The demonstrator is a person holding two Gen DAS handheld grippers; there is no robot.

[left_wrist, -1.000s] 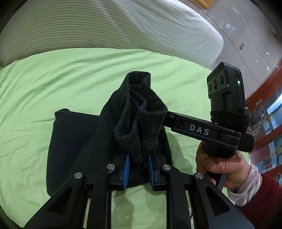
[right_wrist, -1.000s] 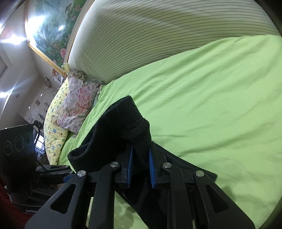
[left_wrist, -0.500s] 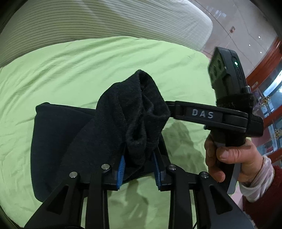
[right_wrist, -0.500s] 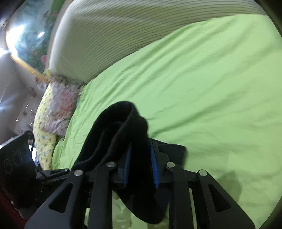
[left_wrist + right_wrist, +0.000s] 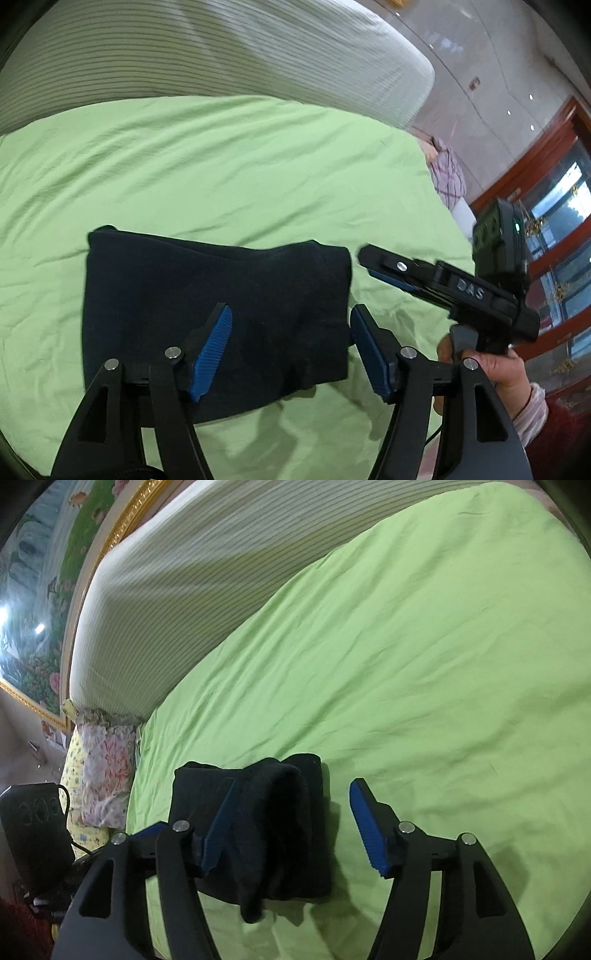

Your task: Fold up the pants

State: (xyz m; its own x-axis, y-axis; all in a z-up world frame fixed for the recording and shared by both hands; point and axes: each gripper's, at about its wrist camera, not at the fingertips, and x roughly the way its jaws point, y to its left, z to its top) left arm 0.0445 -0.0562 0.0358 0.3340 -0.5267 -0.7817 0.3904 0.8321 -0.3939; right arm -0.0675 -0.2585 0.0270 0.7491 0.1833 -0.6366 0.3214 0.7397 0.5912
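Observation:
The black pants [image 5: 214, 302] lie folded into a flat rectangle on the green bed sheet [image 5: 221, 166]. My left gripper [image 5: 291, 350] hovers over their near right part. Its jaws are opening, and the blue pads stand wide on either side of the cloth without pressing on it. My right gripper [image 5: 373, 264], held in a hand [image 5: 498, 373], sits just off the pants' right edge. In the right wrist view the right gripper [image 5: 291, 830] is also opening. A loose hump of the pants [image 5: 280, 812] leans on its left pad, while the right pad is clear.
A striped white bolster [image 5: 221, 55] runs along the far side of the bed. A floral pillow [image 5: 107, 771] lies at the sheet's left end. A wood-framed glass door [image 5: 554, 229] stands beyond the bed's right edge. The green sheet [image 5: 406, 664] stretches wide past the pants.
Both grippers have opened and let go of the raised fold. The cloth has dropped onto the rest of the pants. The right gripper has drawn away to the right.

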